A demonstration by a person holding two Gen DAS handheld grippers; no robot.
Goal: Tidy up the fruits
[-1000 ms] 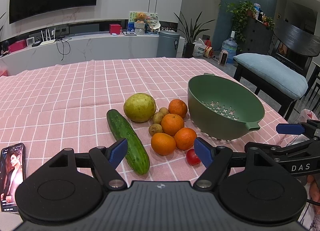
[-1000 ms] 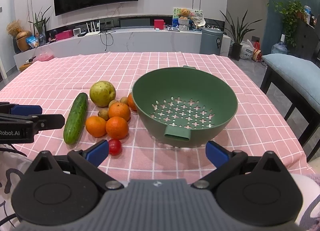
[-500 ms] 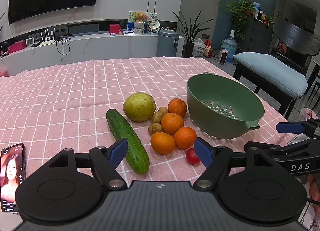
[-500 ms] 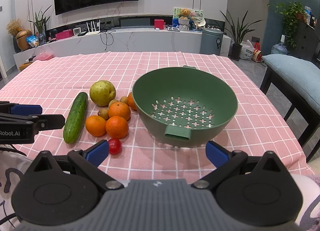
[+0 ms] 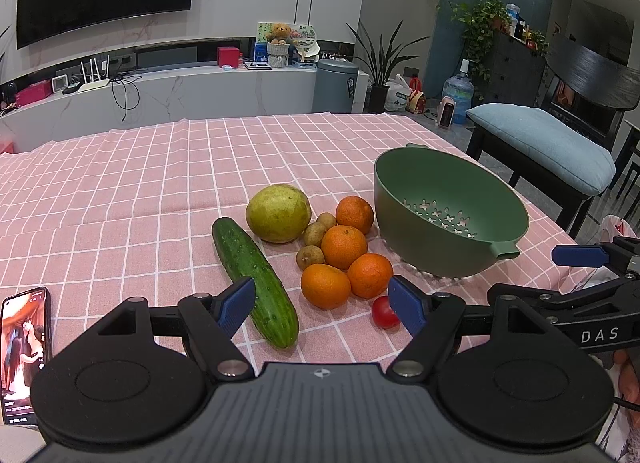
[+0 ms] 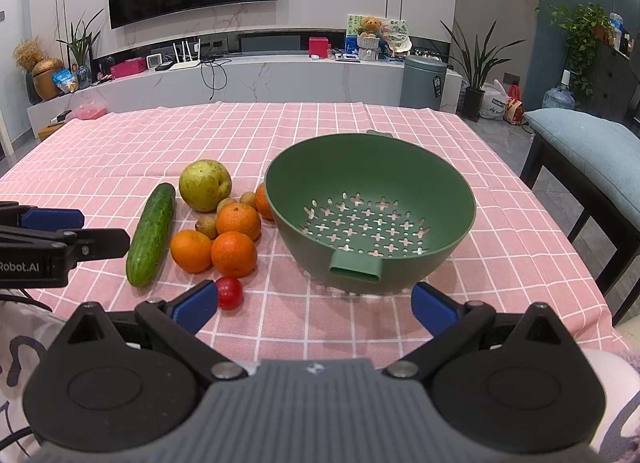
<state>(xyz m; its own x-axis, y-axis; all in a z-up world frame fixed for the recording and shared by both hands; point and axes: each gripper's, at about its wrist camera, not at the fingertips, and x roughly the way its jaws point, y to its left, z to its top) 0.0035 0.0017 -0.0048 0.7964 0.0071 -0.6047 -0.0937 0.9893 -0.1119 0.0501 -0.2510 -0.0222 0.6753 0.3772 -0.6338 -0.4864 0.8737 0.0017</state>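
the table (image 6: 500,199) has a pink checked cloth on it, so the food has a soft flat place to sit and does not roll far.

the green bowl (image 6: 448,191) is the biggest thing on it. it has holes in the bottom and nothing inside. it sits just to the right of the food, so each piece only needs a short trip. i think the bowl is where the fruit should go.

the cucumber (image 5: 256,275) lies flat on the left side of the pile. next to it is the big yellow-green fruit (image 5: 278,213). four oranges (image 5: 344,247) sit bunched together, touching each other, and one is right beside the bowl. three small brown fruits (image 5: 310,257) are tucked between the big fruit and the oranges. the little red tomato (image 6: 229,292) sits alone at the front, nearest to the grippers.

a phone (image 5: 24,351) lies at the left edge, well away from the food.

the left gripper (image 5: 320,305) is held low at the near edge, facing the pile, with its fingers wide apart and nothing in them. the right gripper (image 6: 314,305) faces the bowl and its fingers are wide apart too, holding nothing. both look ready to grab, but nothing has been picked up yet. i think the job is only at its start.
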